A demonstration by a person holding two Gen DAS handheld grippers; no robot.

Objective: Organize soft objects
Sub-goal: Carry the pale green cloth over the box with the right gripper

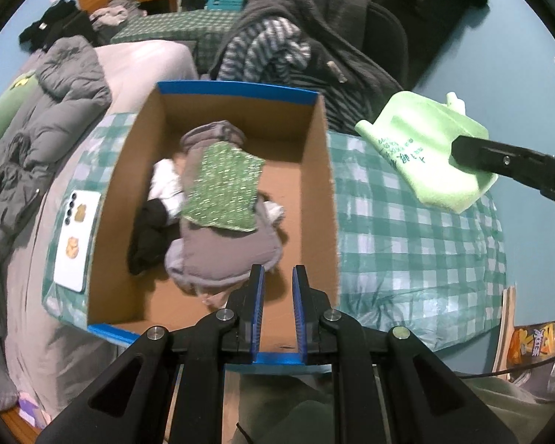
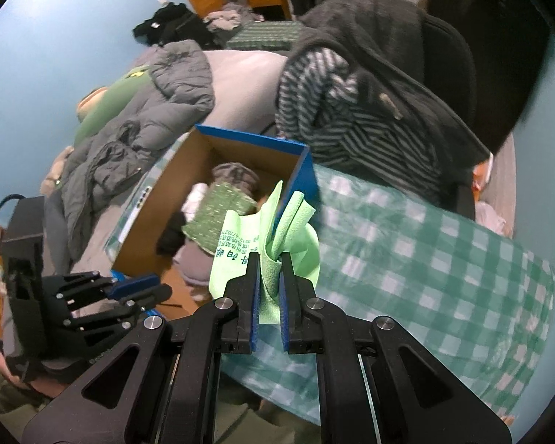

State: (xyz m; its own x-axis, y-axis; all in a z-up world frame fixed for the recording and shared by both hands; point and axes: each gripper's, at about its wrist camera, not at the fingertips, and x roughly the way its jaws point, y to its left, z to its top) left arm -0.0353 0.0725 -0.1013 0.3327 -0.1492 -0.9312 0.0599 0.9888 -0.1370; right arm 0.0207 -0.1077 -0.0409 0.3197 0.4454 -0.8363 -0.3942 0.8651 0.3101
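The checked bedcover carries an open cardboard box at its left, already holding a grey garment under a speckled green cloth, with white and black pieces at their left. To the right of the box, clear of the cover, the light green cloth hangs bunched in the right hand-held gripper, which is clamped on it; the left hand-held gripper is closed and empty over the box's near end. Best carried leftward over the box wall, lowered onto the pile, then released so no corner drapes the rim

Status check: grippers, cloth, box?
Right gripper shut on light green cloth, held beside the cardboard box. Left gripper shut, nothing held, over the box. Box already holds clothes; its opening unobstructed.
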